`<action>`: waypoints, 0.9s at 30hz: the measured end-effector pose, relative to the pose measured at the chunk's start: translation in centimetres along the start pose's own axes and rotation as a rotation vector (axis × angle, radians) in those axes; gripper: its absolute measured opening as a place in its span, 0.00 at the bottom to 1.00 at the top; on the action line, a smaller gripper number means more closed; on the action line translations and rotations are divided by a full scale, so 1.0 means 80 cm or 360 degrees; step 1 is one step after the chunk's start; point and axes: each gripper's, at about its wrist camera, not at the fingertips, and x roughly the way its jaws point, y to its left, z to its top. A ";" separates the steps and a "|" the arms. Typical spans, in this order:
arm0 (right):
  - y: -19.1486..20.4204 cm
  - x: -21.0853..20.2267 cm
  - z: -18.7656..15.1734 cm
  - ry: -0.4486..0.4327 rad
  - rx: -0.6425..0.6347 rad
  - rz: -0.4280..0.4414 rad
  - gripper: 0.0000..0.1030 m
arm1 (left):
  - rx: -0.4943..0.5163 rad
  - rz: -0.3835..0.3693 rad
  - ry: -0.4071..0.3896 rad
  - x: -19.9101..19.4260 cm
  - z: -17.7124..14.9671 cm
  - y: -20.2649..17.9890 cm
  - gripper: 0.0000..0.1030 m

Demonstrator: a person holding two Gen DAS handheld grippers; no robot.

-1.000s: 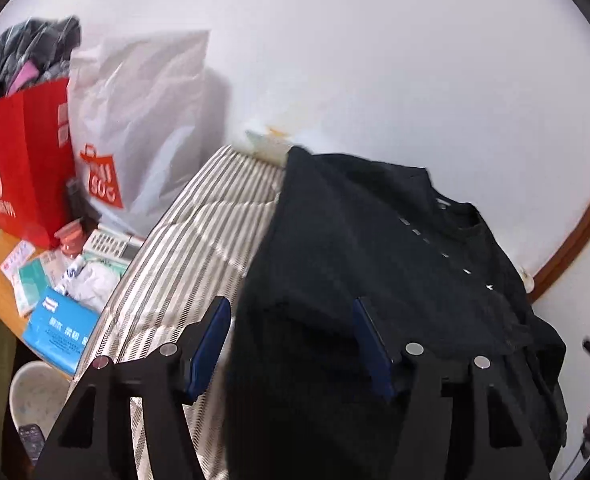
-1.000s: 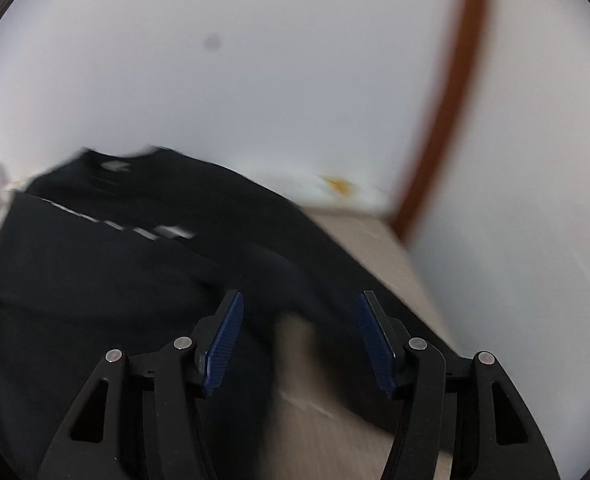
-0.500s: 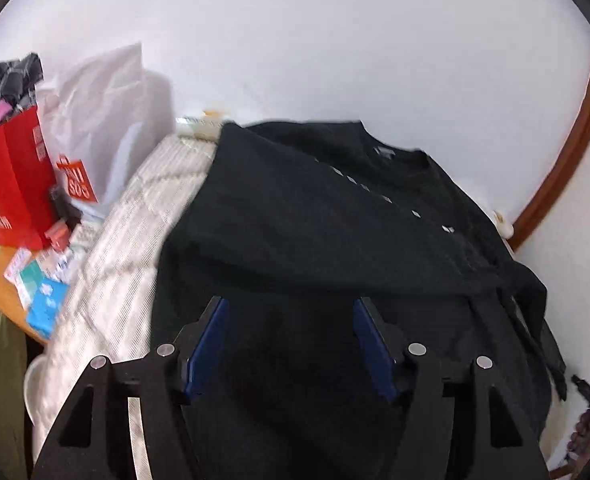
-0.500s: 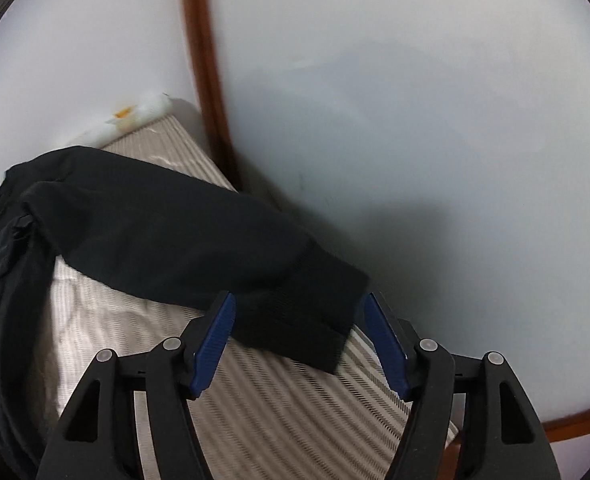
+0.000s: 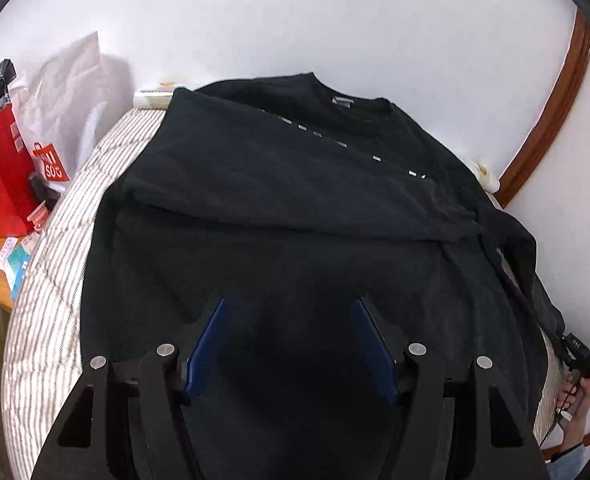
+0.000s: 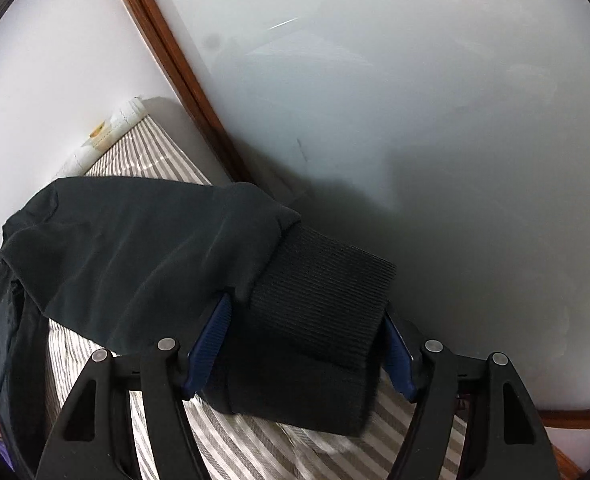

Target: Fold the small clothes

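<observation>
Straddling ribbed cuff (image 6: 319,300), right gripper (image 6: 307,344) jaws opening, wall just beyond.

Left tool (image 5: 289,344), right tool (image 6: 307,350) — black frames, blue ribbed pads, silver pivot screws.

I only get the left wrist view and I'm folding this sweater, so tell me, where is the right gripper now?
Observer: The right gripper straddles the ribbed cuff.
Operator: Is it clamped on it?
Observer: No, its jaws are opening, with the cuff between them.
Operator: What is the cuff lying on?
Observer: Striped bedding, close by the wall.
</observation>
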 end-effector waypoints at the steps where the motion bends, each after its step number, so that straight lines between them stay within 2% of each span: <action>1: 0.002 -0.001 0.001 -0.0018 -0.0022 -0.0007 0.62 | -0.0002 0.0004 0.0009 0.002 -0.002 -0.001 0.60; 2: 0.005 -0.004 0.001 -0.0039 -0.0053 -0.0010 0.49 | -0.0004 0.0015 0.0023 0.005 -0.004 -0.001 0.60; 3: 0.012 -0.008 0.001 -0.0071 -0.0114 -0.0017 0.43 | -0.0006 0.0025 0.0033 0.006 -0.006 0.000 0.60; 4: 0.015 -0.014 0.000 -0.0092 -0.0161 -0.0029 0.31 | -0.0013 0.0033 0.0041 0.007 -0.006 0.001 0.60; 5: 0.022 -0.017 0.001 -0.0111 -0.0210 -0.0042 0.25 | -0.0028 0.0037 0.0046 0.006 -0.007 0.005 0.60; 8: 0.041 -0.046 0.010 -0.0237 -0.0301 -0.0099 0.22 | -0.0051 0.0061 0.0042 0.000 -0.006 0.018 0.60; 11: 0.062 -0.094 0.033 -0.0377 -0.0304 -0.0039 0.22 | -0.0006 0.0156 0.0014 -0.007 -0.005 0.029 0.60; 14: 0.104 -0.150 0.054 -0.0506 -0.0363 0.0044 0.22 | 0.0015 0.0219 0.0007 -0.010 -0.007 0.044 0.60; 17: 0.181 -0.210 0.057 -0.0626 -0.0514 0.0178 0.22 | 0.0001 0.0248 0.0003 -0.011 -0.012 0.066 0.60; 20: 0.258 -0.246 0.045 -0.0697 -0.0653 0.0263 0.22 | -0.0003 0.0257 0.0017 -0.009 -0.014 0.086 0.60; 27: 0.474 -0.294 -0.013 -0.0718 -0.0930 0.0594 0.22 | 0.0028 0.0218 -0.0006 -0.013 -0.019 0.126 0.62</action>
